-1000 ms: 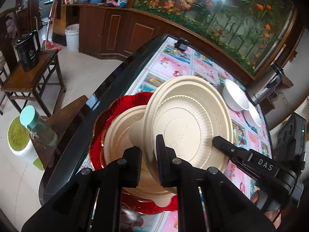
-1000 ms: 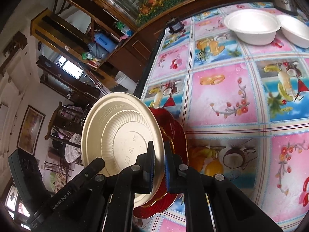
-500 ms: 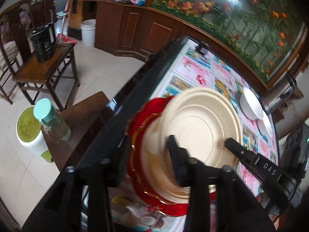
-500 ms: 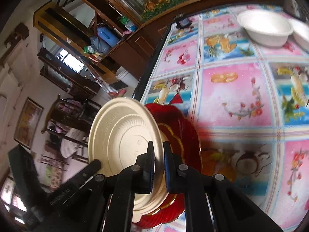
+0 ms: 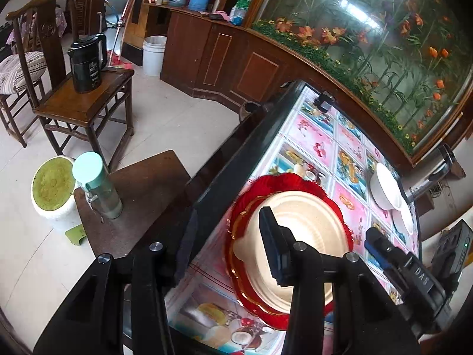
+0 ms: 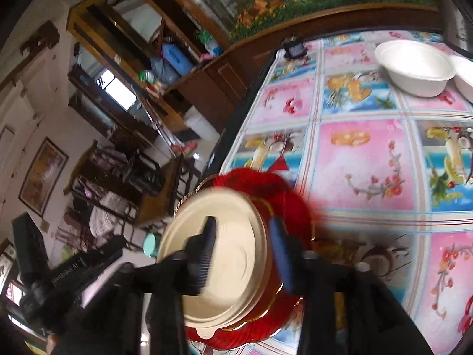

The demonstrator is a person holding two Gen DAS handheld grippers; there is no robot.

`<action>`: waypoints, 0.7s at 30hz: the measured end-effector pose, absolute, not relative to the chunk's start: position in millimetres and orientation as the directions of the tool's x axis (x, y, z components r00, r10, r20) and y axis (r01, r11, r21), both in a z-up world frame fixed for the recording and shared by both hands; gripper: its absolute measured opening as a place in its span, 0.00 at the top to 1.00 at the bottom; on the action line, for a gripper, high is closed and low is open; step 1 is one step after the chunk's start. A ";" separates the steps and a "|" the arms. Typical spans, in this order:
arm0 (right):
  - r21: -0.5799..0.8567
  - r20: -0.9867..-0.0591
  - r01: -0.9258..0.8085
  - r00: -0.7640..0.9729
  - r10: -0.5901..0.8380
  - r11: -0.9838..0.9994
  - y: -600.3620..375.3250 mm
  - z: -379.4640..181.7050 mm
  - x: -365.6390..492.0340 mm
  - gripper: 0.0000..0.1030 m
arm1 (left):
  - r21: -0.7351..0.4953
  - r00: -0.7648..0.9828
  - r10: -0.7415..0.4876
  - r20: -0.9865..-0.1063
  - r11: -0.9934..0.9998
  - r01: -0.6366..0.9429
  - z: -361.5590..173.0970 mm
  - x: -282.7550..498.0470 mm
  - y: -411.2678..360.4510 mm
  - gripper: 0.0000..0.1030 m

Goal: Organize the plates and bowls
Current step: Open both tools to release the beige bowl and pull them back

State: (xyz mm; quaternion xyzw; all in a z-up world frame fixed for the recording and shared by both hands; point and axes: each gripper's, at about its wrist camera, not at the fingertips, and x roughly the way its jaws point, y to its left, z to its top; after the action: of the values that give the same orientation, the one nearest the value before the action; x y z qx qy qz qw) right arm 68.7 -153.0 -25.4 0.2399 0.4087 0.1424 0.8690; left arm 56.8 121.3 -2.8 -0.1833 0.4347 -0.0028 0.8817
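Letting go, both hand-held grippers, left and right, stand part-open, the right's jaws opening, and the tan plate now lies on the red plate at the worktop's near edge, leaving the bowls unstacked.

Cream ribbed disposable plate lying flat atop red scalloped gold-trimmed plate near table edge, two white bowls side by side, upright, well apart at far end

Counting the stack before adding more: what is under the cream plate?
The cream plate lies on a red plate whose scalloped rim shows around it. Whether more cream plates sit between them is covered.
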 end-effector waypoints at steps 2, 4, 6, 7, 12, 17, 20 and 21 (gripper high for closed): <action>0.543 -0.631 -0.034 0.643 0.434 0.839 -166.2 -22.8 67.0 0.58 | -0.325 0.624 -0.174 -0.762 0.936 -0.135 -0.2 56.2 113.3 0.60; 0.555 -0.623 -0.007 0.660 0.421 0.832 -183.9 -22.2 65.9 0.58 | -0.323 0.623 -0.184 -0.760 0.939 -0.117 3.0 55.6 106.3 0.60; 0.563 -0.619 0.037 0.681 0.391 0.826 -208.1 -23.1 64.2 0.58 | -0.317 0.622 -0.193 -0.759 0.944 -0.093 6.2 55.2 94.2 0.60; 0.565 -0.619 0.050 0.686 0.383 0.823 -215.6 -23.7 64.4 0.58 | -0.312 0.621 -0.198 -0.759 0.947 -0.080 7.8 55.4 87.2 0.60; 0.610 -0.619 0.158 0.708 0.341 0.777 -274.6 -35.8 61.5 0.58 | -0.289 0.602 -0.229 -0.765 0.957 -0.004 14.2 58.3 45.1 0.60; 0.647 -0.617 0.227 0.716 0.325 0.728 -320.8 -51.2 57.0 0.58 | -0.270 0.566 -0.277 -0.777 0.958 0.097 18.0 65.7 -12.9 0.60; 0.658 -0.622 0.264 0.719 0.311 0.705 -350.0 -60.9 54.4 0.58 | -0.245 0.536 -0.300 -0.789 0.954 0.174 17.2 72.8 -59.6 0.60; 0.659 -0.623 0.274 0.720 0.306 0.700 -356.4 -63.4 53.3 0.58 | -0.238 0.524 -0.309 -0.794 0.951 0.199 15.7 76.9 -76.8 0.60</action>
State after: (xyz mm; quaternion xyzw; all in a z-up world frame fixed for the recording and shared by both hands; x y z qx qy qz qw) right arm 53.3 -356.4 -63.4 0.3872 0.3742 0.0093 0.8426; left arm 76.9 -76.8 15.7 -0.0590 0.4658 -0.1456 0.8709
